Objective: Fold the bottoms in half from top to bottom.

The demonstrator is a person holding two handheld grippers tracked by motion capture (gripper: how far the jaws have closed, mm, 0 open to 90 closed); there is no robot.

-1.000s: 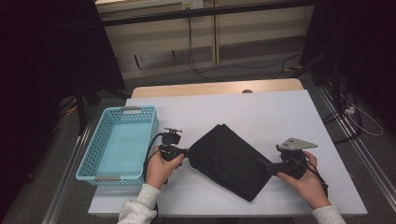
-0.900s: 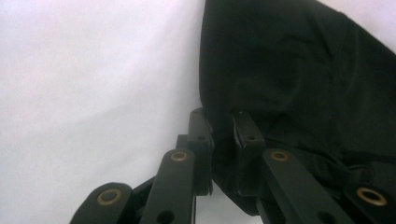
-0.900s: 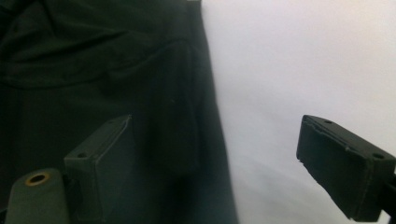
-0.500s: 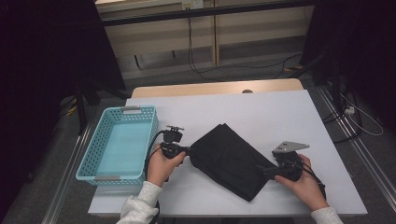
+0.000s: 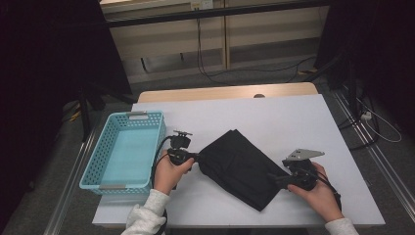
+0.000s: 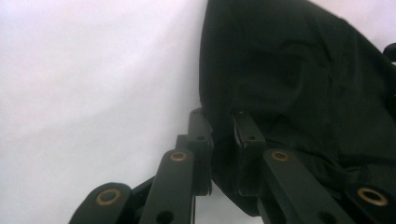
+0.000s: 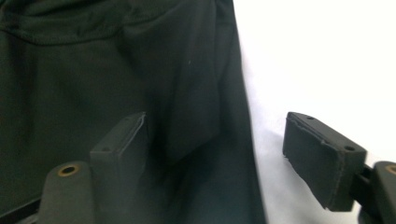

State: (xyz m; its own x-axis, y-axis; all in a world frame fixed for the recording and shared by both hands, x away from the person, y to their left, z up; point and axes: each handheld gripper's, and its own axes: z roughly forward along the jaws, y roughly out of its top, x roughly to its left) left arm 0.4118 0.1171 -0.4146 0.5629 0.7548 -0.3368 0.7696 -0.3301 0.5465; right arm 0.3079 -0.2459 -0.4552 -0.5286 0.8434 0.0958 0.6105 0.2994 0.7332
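On the table w/ the folded black cloth lying mid-way, our left hand-held gripper pinches its edge to anchor it; right hand-held gripper has just been closing, not yet gripping, cloth edge between the jaws.

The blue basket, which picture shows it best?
The high view: the blue basket sits whole at the table's left side, with nothing inside, beside the left claw that pinches the black cloth. The two gripper views look at the cloth and table instead.
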